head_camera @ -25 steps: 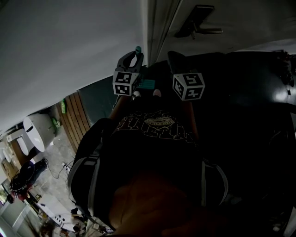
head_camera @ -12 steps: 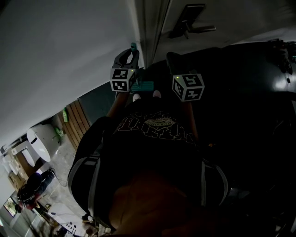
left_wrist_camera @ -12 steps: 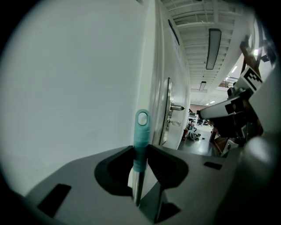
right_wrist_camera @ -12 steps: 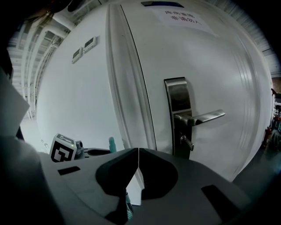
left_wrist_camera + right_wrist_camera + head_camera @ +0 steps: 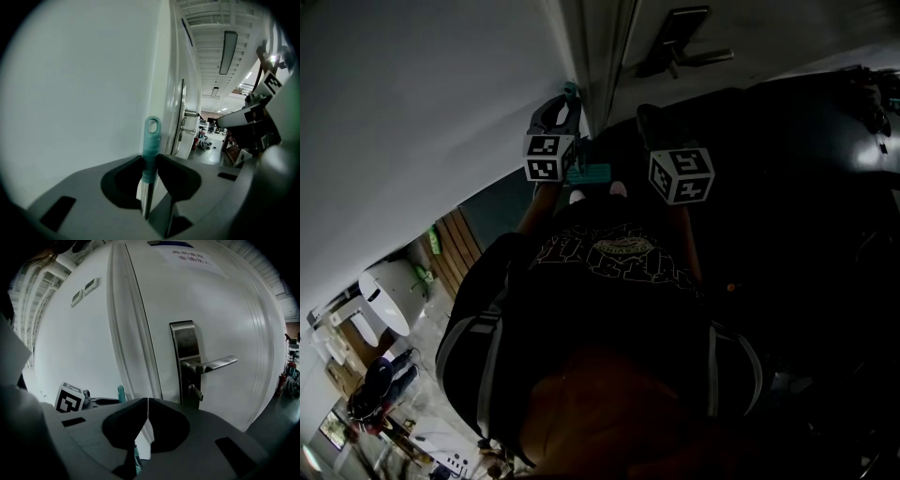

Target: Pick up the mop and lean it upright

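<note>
Mop (image 5: 151,140), a slim metal shaft topped with a teal plastic cap and hanging loop, is seen gripped near its upper end by the left gripper (image 5: 150,164). The dark grey jaws are closed on the shaft just below the cap. The shaft is held close to upright, with its looped tip rising clear above the jaws. The right gripper (image 5: 148,405), raised just beside the left, is shown with its jaws pressed together on nothing.

The mop is judged to be light and stiff, but long enough to swing or tip from its far end. Its smooth metal shaft is likely to slide through a loose hold. A hold on the shaft just under the cap, as taken here, is thought to give the best control of the lean. In the dim head view, a flat teal piece (image 5: 591,173) is made out low down by the person's pale shoes (image 5: 577,195). It is probably the mop's foot, though this cannot be confirmed.

Just behind the cap stands a plain white wall (image 5: 84,84); whether the tip touches it cannot be told. Beside the wall, a white door (image 5: 225,310) with a brushed-metal lever handle (image 5: 206,365) is shown shut. Farther off, a long hall is lit by ceiling strip lights (image 5: 228,51).
</note>
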The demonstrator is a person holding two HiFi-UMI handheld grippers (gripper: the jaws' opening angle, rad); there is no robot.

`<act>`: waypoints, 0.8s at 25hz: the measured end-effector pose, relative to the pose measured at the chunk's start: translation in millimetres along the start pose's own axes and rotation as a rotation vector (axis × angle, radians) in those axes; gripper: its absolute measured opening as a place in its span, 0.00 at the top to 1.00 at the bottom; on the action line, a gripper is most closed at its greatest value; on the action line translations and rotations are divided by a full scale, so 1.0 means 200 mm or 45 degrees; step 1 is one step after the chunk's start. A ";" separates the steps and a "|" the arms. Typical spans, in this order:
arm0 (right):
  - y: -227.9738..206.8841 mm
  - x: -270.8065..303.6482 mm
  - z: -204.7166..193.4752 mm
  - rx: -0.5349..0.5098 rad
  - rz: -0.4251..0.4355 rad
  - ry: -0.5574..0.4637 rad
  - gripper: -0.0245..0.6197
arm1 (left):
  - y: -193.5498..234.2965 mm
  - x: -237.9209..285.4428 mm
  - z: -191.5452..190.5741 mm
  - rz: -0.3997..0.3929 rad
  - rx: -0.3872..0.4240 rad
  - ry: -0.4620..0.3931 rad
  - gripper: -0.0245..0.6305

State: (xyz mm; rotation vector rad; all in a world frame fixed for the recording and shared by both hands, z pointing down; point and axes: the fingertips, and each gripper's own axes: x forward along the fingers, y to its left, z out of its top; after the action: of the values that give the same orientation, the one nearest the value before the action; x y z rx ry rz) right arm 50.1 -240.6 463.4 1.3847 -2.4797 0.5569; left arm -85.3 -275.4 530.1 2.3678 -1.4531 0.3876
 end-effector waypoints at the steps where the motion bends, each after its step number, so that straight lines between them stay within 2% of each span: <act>1: 0.00 0.00 0.00 0.001 -0.003 0.001 0.93 | 0.00 0.01 0.00 -0.001 -0.005 0.001 0.74; 10: -0.02 0.02 0.00 0.004 -0.018 0.007 0.93 | 0.04 0.04 0.00 -0.002 -0.045 0.013 0.74; 20: -0.01 0.03 0.00 0.010 -0.016 0.008 0.93 | 0.04 0.03 0.02 -0.015 0.031 0.003 0.74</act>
State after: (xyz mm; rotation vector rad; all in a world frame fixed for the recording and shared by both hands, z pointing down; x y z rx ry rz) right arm 48.6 -246.3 467.0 1.3980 -2.4653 0.5676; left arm -89.5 -286.1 529.7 2.3928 -1.4406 0.4073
